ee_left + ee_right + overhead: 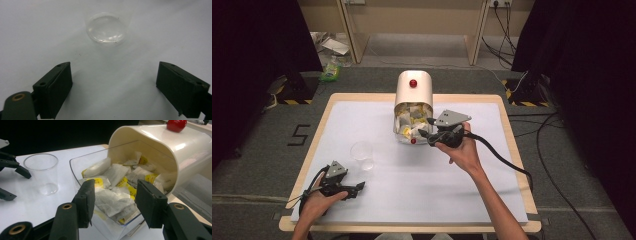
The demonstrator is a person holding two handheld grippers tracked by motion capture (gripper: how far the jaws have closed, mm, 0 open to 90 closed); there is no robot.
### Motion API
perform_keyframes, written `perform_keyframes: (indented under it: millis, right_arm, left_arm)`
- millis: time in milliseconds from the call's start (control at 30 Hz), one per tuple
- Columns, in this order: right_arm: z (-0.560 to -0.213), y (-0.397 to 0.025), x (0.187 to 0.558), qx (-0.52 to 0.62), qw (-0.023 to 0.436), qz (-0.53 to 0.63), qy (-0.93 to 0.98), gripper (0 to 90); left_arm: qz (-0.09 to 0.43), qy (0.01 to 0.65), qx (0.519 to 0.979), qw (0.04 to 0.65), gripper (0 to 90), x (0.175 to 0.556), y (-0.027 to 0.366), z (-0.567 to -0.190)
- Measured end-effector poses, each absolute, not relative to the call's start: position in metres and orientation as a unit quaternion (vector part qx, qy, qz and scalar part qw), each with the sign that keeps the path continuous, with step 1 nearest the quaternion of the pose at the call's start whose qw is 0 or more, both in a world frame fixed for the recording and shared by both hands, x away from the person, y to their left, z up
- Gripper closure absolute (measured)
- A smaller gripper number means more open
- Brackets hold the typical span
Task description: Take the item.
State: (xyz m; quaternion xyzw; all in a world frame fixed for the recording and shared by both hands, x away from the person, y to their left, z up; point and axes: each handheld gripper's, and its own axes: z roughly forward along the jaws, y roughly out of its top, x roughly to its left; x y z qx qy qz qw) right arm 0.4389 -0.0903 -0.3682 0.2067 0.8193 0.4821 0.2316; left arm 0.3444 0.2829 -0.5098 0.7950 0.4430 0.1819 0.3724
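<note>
A: Right gripper [113, 200], jaws part open, empty, poised over the white paper tea bags [112, 200] in one cream bin [413, 95].
B: Left gripper [357, 188] wide open, empty; one clear plastic cup [362, 154] just beyond.

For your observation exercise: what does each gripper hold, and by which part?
Nothing. The left gripper is open before the cup; the right gripper is open over the tea bags.

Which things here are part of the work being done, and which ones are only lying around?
Part of the work:
- cream box with red knob and clear drawer
- white paper tea bags
- clear plastic cup
- right gripper, open
- left gripper, open

Only lying around:
- green packet on the floor
- black floor cables
</note>
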Motion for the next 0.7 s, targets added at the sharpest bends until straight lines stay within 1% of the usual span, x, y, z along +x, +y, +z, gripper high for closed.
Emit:
perform_keyframes:
  millis: [400, 700]
  right_arm:
    - [-0.369, -0.09, 0.447, 0.214, 0.222, 0.474, 0.824, 53.5]
    - [-0.375, -0.088, 0.451, 0.207, 0.21, 0.458, 0.839, 57.1]
  left_arm:
    - [0.184, 0.443, 0.795, 0.371, 12.5, 0.344, 0.283, -0.51]
    - [0.182, 0.442, 0.796, 0.372, 12.5, 0.345, 0.283, -0.51]
